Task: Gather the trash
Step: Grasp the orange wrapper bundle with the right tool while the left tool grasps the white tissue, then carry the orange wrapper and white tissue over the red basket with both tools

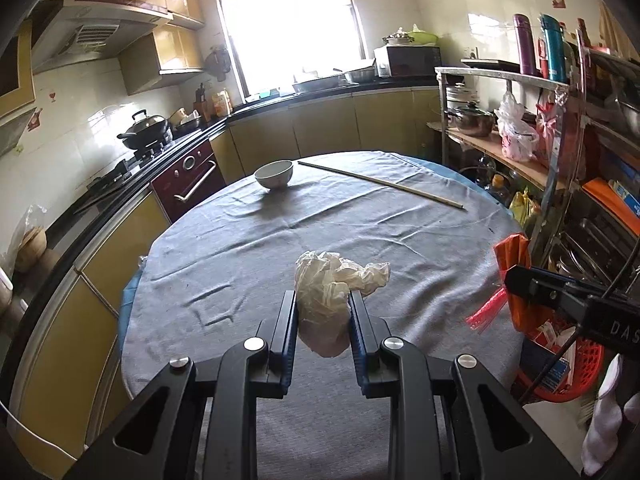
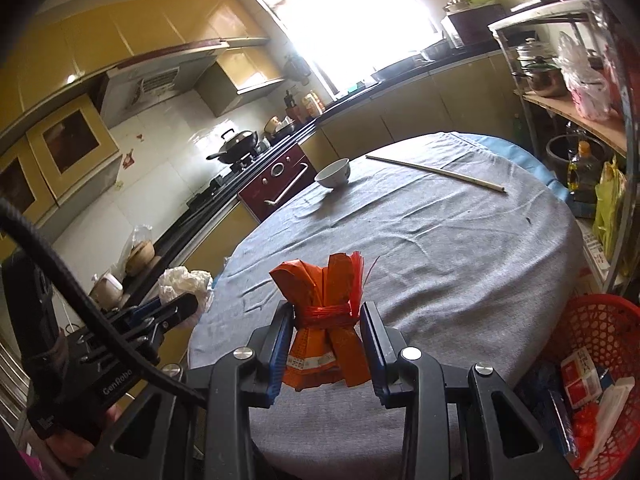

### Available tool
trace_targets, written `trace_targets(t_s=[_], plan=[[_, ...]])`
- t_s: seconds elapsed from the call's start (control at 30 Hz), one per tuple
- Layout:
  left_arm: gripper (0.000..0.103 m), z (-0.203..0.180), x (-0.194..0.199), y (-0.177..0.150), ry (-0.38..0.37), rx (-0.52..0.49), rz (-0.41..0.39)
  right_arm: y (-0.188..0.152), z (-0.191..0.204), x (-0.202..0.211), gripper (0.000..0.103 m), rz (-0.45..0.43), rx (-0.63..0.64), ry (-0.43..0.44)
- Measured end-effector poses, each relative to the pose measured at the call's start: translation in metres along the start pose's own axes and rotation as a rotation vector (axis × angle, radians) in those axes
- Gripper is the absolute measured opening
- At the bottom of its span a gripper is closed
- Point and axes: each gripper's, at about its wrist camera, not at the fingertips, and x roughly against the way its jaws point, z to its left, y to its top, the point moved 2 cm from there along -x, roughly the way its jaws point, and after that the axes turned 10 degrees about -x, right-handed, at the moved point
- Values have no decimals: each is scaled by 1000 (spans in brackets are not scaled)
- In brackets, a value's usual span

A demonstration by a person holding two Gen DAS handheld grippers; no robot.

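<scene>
My left gripper (image 1: 323, 300) is shut on a crumpled white plastic bag (image 1: 332, 292) and holds it above the grey-clothed round table (image 1: 240, 248). My right gripper (image 2: 326, 312) is shut on an orange wrapper bundle tied with red string (image 2: 326, 320), held above the table's near edge (image 2: 440, 280). The orange bundle also shows at the right of the left wrist view (image 1: 514, 264), and the white bag shows at the left of the right wrist view (image 2: 182, 280). A red mesh trash basket (image 2: 600, 320) with trash inside stands off the table's right side, also in the left wrist view (image 1: 580, 360).
A white bowl (image 1: 274, 174) and a long chopstick (image 1: 380, 184) lie at the table's far side. A metal shelf rack (image 1: 560, 120) with pots and bags stands to the right. Kitchen counters, a stove with a wok (image 1: 144, 128) and an oven run along the left.
</scene>
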Motion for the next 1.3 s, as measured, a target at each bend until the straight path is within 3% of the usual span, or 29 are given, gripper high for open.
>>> trace_targets(t_s=[0.5,1.3], plan=[[26,-43,-10,15,-41,-64,7,6,-26,25,37,-39,-48,-8],[26,-128,-21,42,-114,-194,19,12,-117,91,37,-127,-214,-64]])
